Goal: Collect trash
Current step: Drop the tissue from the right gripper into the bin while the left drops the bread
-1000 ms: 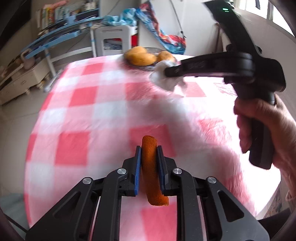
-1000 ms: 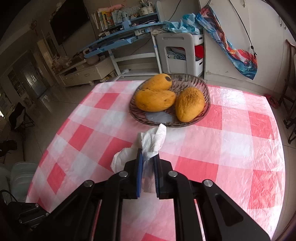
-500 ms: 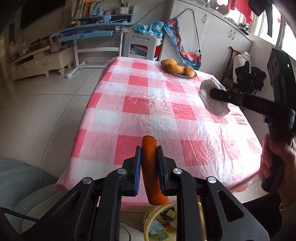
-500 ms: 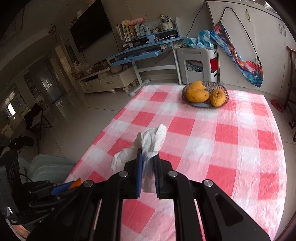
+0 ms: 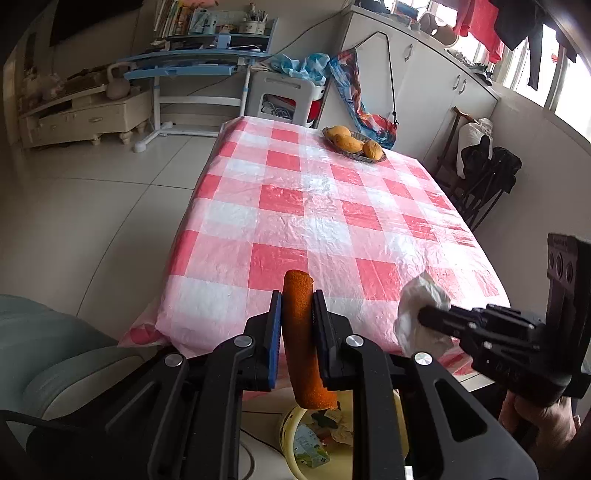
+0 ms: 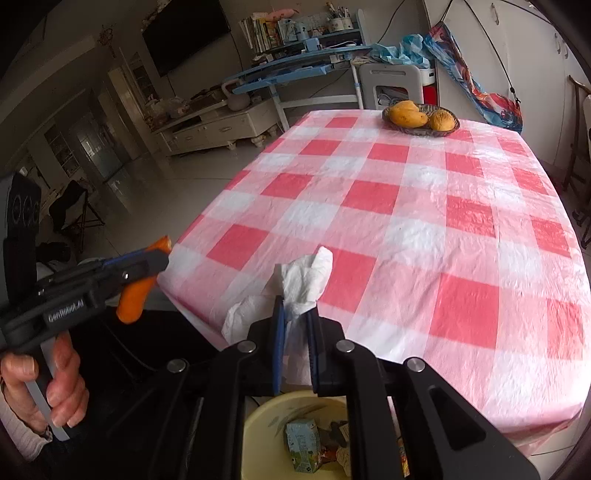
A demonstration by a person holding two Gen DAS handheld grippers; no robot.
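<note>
R wrist: tissue (image 6: 301,284) in grip

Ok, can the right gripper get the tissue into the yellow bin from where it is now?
Probably yes. The right gripper, shut on the white tissue, is past the table edge, and the open yellow bin sits right below its fingers with nothing between. The left gripper stays off to the side.

This is a home living room. I see a television (image 6: 184,33), a bookshelf (image 6: 295,29) and a dining table (image 6: 406,206) with fruit (image 6: 408,113).
</note>
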